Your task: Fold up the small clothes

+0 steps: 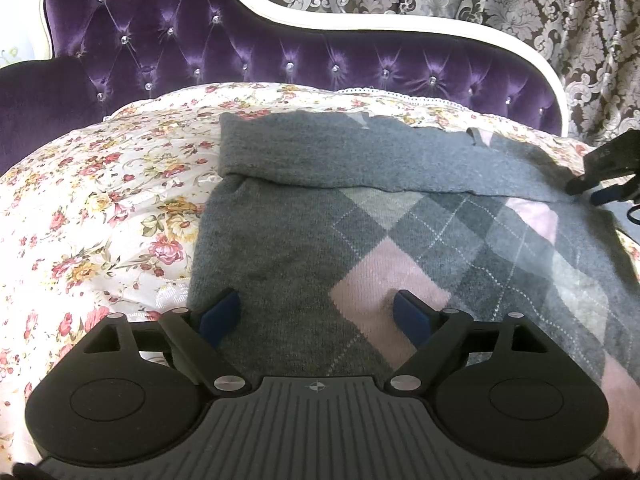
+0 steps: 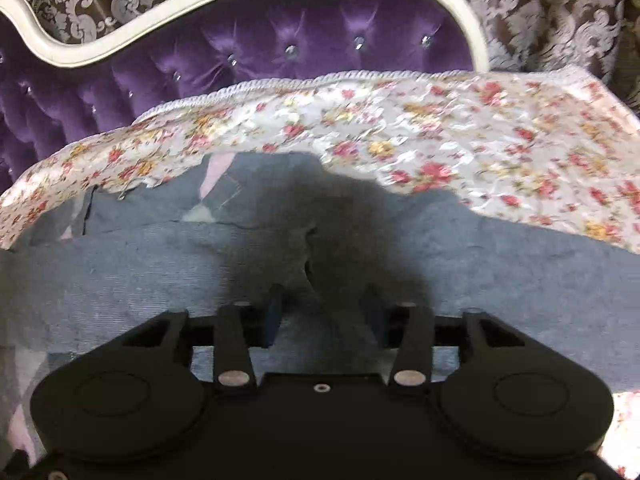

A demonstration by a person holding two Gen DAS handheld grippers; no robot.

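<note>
Sweater [image 1: 400, 216], folded top edge near floral cover's [image 1: 100, 208] rim.

A purple button-tufted sofa [image 1: 168, 36] with a curved white frame carries everything. Over its seat spreads a floral cover [image 1: 100, 208], white with red and yellow roses, edged with a pale corded trim along its far side. Directly on that cover lies a grey knitted sweater [image 1: 288, 248] with a pink and grey argyle pattern, filling the middle and right of the seat. Its far part is folded over towards the near side, forming a plain grey band across the garment.
</note>
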